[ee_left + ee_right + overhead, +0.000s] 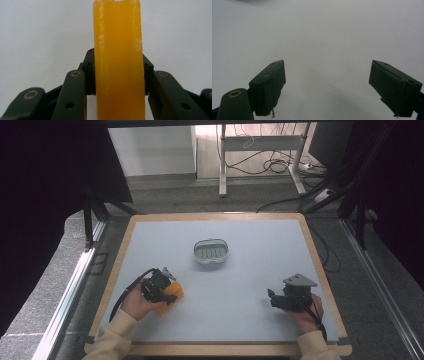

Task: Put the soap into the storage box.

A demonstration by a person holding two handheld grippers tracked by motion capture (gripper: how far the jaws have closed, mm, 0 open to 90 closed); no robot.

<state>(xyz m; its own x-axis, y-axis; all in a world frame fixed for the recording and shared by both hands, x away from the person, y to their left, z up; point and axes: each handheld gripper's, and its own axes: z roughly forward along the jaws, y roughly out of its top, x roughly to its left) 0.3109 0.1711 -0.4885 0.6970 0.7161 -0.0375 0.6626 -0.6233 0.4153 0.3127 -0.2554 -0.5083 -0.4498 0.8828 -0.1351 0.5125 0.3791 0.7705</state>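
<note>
While the high view places the left gripper (167,292) at the table's (250,270) near-left over an orange bar (172,295), its own view shows jaws clamping it, right gripper (327,85) wide open, holding nothing, white slotted dish (211,251) mid-table.

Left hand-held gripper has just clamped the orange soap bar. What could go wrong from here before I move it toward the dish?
1. The left hand-held gripper pinches the orange soap bar across its narrow faces; a slick bar could slip or twist out on lifting.
2. The small soap dish stands loose mid-table; a low or off-centre drop could shove it.
3. The right hand-held gripper rests open, apart from the dish, so nothing steadies it.
</note>
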